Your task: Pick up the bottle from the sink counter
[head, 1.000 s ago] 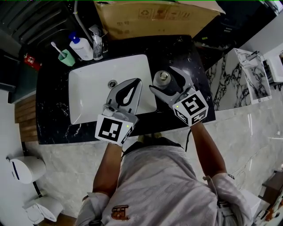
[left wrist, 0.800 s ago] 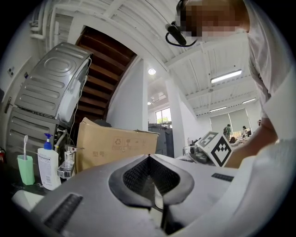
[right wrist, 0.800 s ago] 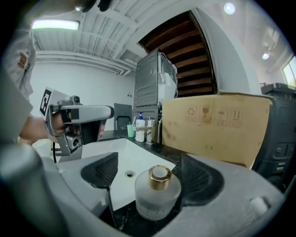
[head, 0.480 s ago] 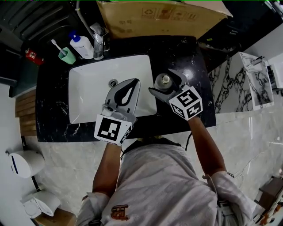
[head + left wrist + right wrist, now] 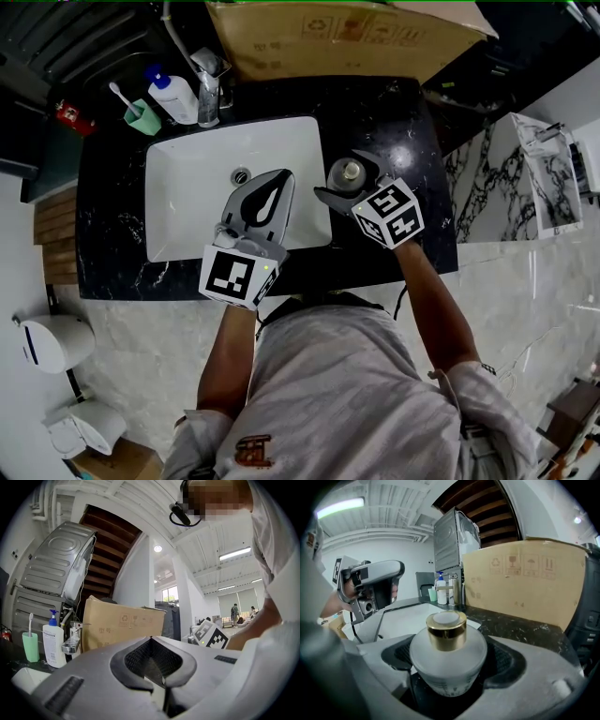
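Observation:
A squat frosted bottle with a gold cap stands upright on the black marble counter, just right of the sink. My right gripper is open wide, with one jaw on each side of the bottle. In the right gripper view the bottle sits deep between the jaws of that gripper, and I see no firm press on its sides. My left gripper hovers over the white sink basin, shut with nothing in it; its closed tips point across the counter.
A soap pump bottle, a green cup with a toothbrush and the faucet stand at the sink's back left. A large cardboard box lines the back of the counter. The counter's front edge is close to my body.
My right gripper has slid forward toward the bottle, so its jaws now reach further along both sides. The left gripper has stayed over the sink.

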Demonstrator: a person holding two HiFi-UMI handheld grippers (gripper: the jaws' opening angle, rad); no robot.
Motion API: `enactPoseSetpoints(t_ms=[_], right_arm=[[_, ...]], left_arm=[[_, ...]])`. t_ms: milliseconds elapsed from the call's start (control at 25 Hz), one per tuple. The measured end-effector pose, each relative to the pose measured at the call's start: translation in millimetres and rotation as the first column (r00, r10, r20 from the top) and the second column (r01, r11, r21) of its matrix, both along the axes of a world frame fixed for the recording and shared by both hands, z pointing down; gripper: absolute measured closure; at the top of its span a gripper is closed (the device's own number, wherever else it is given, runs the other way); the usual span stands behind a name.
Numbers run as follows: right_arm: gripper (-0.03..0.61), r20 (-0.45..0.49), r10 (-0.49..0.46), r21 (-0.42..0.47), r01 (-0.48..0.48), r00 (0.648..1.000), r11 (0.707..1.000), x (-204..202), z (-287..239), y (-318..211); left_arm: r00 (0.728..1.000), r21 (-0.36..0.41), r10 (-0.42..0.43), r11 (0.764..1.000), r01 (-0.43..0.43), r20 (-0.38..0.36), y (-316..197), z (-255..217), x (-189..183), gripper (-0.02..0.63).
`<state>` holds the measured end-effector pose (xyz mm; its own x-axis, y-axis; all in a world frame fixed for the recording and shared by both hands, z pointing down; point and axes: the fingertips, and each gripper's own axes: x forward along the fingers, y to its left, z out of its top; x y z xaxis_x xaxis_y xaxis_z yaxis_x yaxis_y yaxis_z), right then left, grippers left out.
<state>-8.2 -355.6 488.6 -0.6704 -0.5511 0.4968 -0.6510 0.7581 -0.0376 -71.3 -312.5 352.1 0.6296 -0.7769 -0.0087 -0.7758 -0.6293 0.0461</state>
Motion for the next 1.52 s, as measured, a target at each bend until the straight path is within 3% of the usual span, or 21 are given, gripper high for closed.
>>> enactPoseSetpoints(t_ms=[280,480,1000,1520], right_arm=[[0.171,-0.014,-0.021,-0.023,0.021,1.0,1.0,-2,6,1],[0.229,-0.026,-0.028,-0.023,0.027,0.999,0.999,-1,6,1],[0.238,-0.025,0.015,0.006,-0.015,1.0,1.0,3,2,-1],[0.238,0.035,0.027,0.088,-0.03,0.999,0.996,12,-56,19]], left_arm=[[1.0,-0.003,-0.012,1.0,0.012,0.002,2,1,-1,0.614],[1.0,-0.009,-0.014,1.0,0.014,0.005,5,2,0,0.614],[1.0,0.004,-0.014,1.0,0.014,0.02,14,-4,1,0.614],[1.0,0.034,0.01,0.999,-0.011,0.025,19,-15,11,0.614]])
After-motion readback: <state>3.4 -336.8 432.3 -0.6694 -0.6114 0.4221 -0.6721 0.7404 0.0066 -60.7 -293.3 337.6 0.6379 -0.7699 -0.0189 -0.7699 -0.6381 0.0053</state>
